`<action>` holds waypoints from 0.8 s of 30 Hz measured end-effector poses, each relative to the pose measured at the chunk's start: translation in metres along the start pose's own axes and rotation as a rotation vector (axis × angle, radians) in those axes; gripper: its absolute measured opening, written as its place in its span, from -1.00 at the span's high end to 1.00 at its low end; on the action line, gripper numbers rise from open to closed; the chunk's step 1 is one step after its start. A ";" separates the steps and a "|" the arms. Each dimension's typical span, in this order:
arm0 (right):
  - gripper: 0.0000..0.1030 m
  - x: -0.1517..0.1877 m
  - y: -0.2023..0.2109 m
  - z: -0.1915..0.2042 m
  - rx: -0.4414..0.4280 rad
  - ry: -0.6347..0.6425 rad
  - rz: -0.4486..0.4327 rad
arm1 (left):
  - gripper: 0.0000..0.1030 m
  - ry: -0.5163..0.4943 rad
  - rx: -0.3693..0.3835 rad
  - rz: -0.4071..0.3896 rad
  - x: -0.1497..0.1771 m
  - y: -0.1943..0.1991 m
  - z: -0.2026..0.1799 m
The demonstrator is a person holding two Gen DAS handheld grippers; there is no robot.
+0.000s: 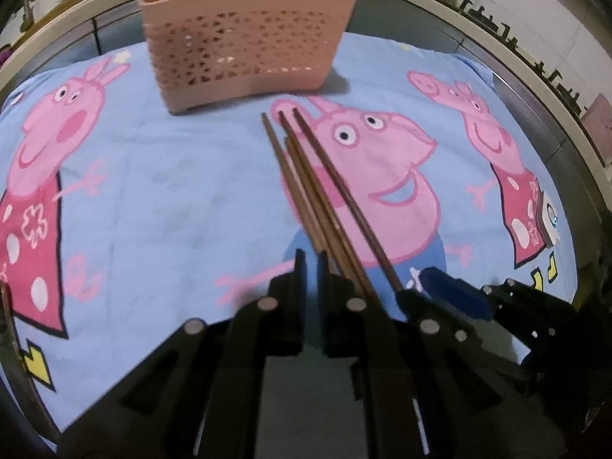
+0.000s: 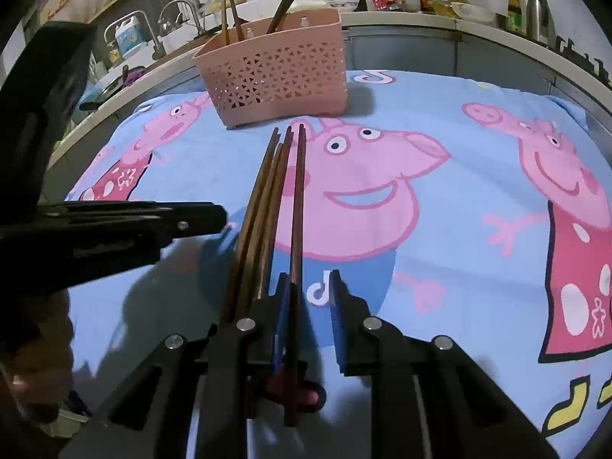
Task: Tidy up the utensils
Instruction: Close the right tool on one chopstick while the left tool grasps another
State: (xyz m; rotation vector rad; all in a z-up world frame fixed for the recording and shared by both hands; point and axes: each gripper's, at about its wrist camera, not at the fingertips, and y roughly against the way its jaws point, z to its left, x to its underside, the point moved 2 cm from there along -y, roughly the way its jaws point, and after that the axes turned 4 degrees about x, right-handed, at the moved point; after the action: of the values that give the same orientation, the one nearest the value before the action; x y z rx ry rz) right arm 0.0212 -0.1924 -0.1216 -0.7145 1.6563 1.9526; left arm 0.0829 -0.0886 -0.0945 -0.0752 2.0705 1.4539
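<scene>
Blue cartoon-pig cloth (image 1: 172, 176) (image 2: 478, 199) covers the table, biggest thing in both views. Pink perforated basket (image 1: 244, 46) (image 2: 279, 76) stands upright at the far side of the cloth, a few brown sticks (image 2: 229, 7) already standing in it, leaning against the rim. Behind it a counter (image 2: 420, 19) with bottles, bowls and a tap, blurry. On the cloth, between basket and grippers: a loose bundle of four brown chopsticks (image 1: 306, 191) (image 2: 267, 210), tips pointing toward the basket and stopping short of it, not touching it. Three lie close together, the fourth is fanned slightly to the right. Left gripper (image 1: 311, 264) (image 2: 225, 216): fingers nearly closed with only a narrow slit between them, nothing visibly in the slit; the bundle passes just to the right of its right finger, so it sits beside the sticks, not on them. In the right wrist view it comes in from the left edge, tip just short of the bundle. Right gripper (image 2: 308, 287) (image 1: 440, 290): spread, clear gap between the blue pads (image 2: 281, 325). The rightmost chopstick runs along the inner face of its left pad and on back under the gripper body; the far pad is well apart from it, so no pinch. The other three pass outside the left finger. Can't tell whether that stick is lifted off the cloth or resting on it.
</scene>
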 end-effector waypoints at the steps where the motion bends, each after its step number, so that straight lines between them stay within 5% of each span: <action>1: 1.00 0.000 0.001 -0.001 -0.005 -0.002 -0.001 | 0.90 -0.006 -0.001 0.001 -0.001 -0.001 -0.003; 17: 1.00 0.004 0.001 0.002 -0.004 0.027 -0.033 | 0.81 -0.065 -0.097 -0.021 -0.001 -0.011 -0.014; 24: 1.00 0.008 0.000 0.014 0.069 0.102 -0.054 | 0.77 -0.060 -0.114 0.001 -0.005 -0.015 -0.013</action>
State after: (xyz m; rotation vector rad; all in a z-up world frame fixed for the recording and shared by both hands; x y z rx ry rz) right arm 0.0144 -0.1785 -0.1249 -0.8357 1.7368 1.8397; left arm 0.0869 -0.1068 -0.1017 -0.0755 1.9398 1.5548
